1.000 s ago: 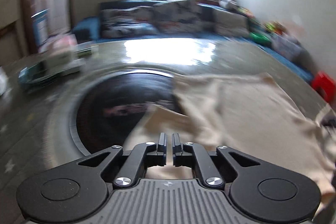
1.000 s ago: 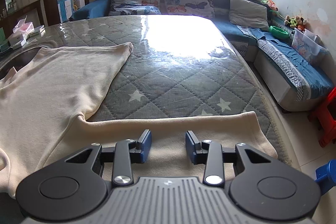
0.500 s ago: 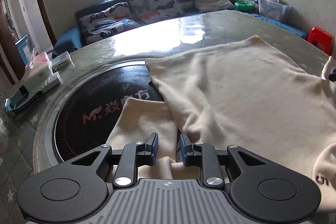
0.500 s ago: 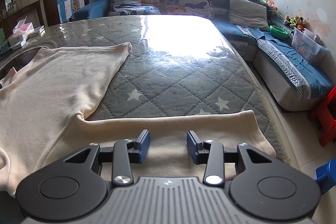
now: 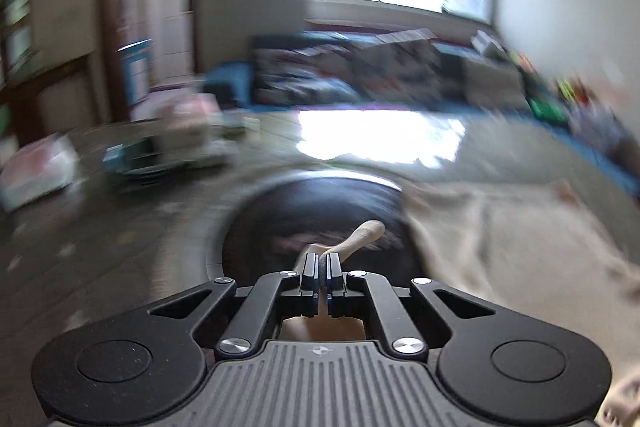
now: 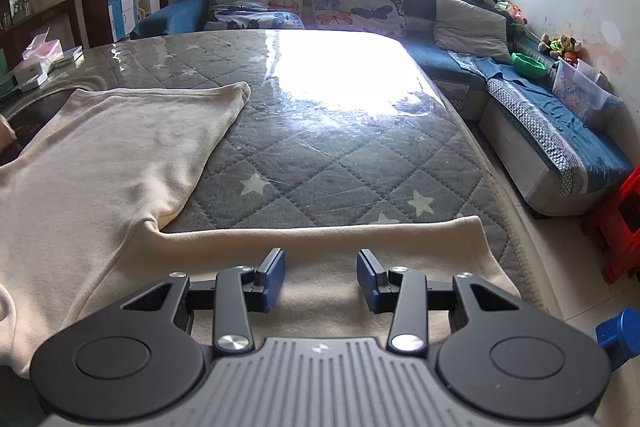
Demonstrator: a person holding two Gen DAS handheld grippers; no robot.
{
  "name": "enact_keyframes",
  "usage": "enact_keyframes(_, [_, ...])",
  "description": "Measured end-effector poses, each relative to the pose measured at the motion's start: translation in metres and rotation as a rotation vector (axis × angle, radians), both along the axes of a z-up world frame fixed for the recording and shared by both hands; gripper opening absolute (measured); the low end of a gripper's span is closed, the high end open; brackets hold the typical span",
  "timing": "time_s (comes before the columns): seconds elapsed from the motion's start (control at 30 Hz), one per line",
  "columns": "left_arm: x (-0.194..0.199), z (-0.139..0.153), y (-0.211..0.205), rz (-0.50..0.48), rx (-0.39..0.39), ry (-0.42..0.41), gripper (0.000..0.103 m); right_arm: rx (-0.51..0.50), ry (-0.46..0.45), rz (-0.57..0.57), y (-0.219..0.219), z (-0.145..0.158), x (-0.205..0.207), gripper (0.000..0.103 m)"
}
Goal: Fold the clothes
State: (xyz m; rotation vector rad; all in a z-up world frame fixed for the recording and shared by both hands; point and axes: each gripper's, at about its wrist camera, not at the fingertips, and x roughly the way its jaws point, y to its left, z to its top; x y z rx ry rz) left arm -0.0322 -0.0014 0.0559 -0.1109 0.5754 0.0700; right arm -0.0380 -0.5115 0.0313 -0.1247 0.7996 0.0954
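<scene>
You have one cream shirt spread flat on the big table, and its two sleeves go different ways. Your left gripper is pinched tight on one sleeve, which pokes out past the tips over the round black plate. Your right gripper is open, with its two blue pads wide apart above the other sleeve, near the table's edge. Behind the table you can count two butterfly pillows and one grey pillow on the sofa.
</scene>
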Motion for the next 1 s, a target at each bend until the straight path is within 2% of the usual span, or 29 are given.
enact_keyframes(0.07, [-0.014,0.000,0.022,0.062,-0.033,-0.005,0.004,-0.006,-0.002,0.002,0.000,0.000,0.000,0.040])
enact_keyframes(0.2, [-0.037,-0.015,0.054,0.139,-0.061,0.035,0.004,-0.004,-0.013,0.000,0.001,0.005,0.000,0.040])
enact_keyframes(0.27, [-0.044,-0.025,0.060,0.162,-0.041,0.074,0.004,-0.004,-0.022,0.016,0.005,0.012,-0.001,0.040])
enact_keyframes(0.4, [-0.051,-0.032,0.068,0.182,-0.075,0.103,0.010,-0.012,-0.035,0.101,0.027,0.030,-0.004,0.040])
enact_keyframes(0.43, [-0.051,-0.031,0.069,0.186,-0.078,0.099,0.017,-0.011,-0.034,0.135,0.035,0.034,-0.004,0.040])
enact_keyframes(0.47, [-0.050,-0.030,0.070,0.191,-0.083,0.097,0.031,-0.017,-0.035,0.194,0.049,0.039,-0.004,0.040])
enact_keyframes(0.53, [-0.047,-0.029,0.072,0.198,-0.102,0.095,0.047,-0.018,-0.030,0.298,0.077,0.045,-0.003,0.040])
enact_keyframes(0.67, [-0.044,-0.026,0.075,0.202,-0.134,0.084,0.050,-0.004,-0.010,0.476,0.133,0.048,0.005,0.039])
enact_keyframes(0.73, [-0.045,-0.026,0.078,0.205,-0.149,0.077,0.050,-0.003,0.001,0.556,0.161,0.047,0.008,0.038])
enact_keyframes(0.83, [-0.043,-0.029,0.078,0.217,-0.124,0.095,0.047,-0.015,0.014,0.665,0.202,0.042,0.012,0.035])
enact_keyframes(0.87, [-0.042,-0.032,0.079,0.221,-0.121,0.103,0.037,-0.023,0.016,0.690,0.215,0.039,0.013,0.032])
enact_keyframes(1.0, [-0.042,-0.038,0.081,0.227,-0.121,0.107,0.015,-0.021,0.042,0.749,0.253,0.027,0.018,0.023])
